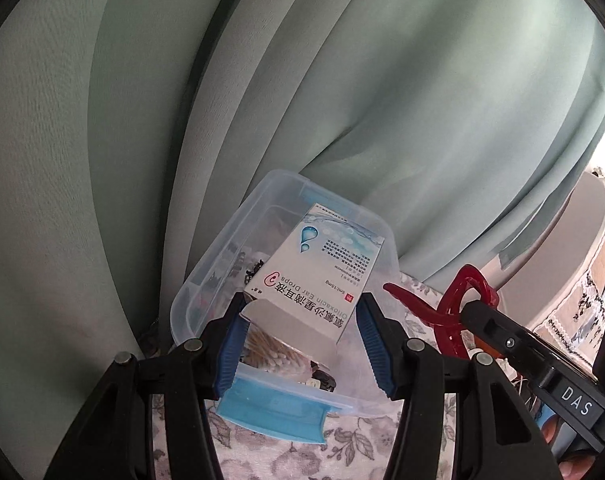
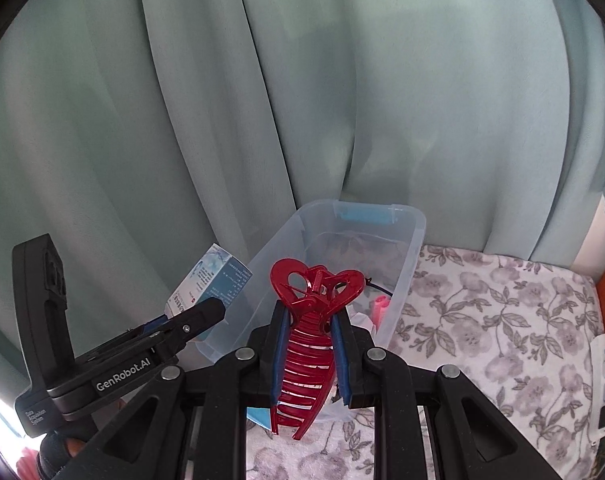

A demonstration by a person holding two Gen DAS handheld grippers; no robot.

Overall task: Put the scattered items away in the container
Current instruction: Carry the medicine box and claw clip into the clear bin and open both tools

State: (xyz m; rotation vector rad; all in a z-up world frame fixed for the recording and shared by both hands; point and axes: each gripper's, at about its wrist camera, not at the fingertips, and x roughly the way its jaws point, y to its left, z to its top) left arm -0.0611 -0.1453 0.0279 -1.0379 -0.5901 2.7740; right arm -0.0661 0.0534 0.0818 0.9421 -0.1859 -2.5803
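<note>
My left gripper is shut on a white and blue ear-drops box, held over the clear plastic container with blue handles. Cotton swabs and small dark items lie inside the container. My right gripper is shut on a red hair claw clip, its heart-shaped end sticking forward just in front of the container. In the left wrist view the claw clip and right gripper sit to the right of the box. A pink item lies inside the container.
Pale green curtains hang directly behind the container. A floral cloth covers the surface. A white object lies at the right edge, and a rounded grey piece of furniture stands to the right.
</note>
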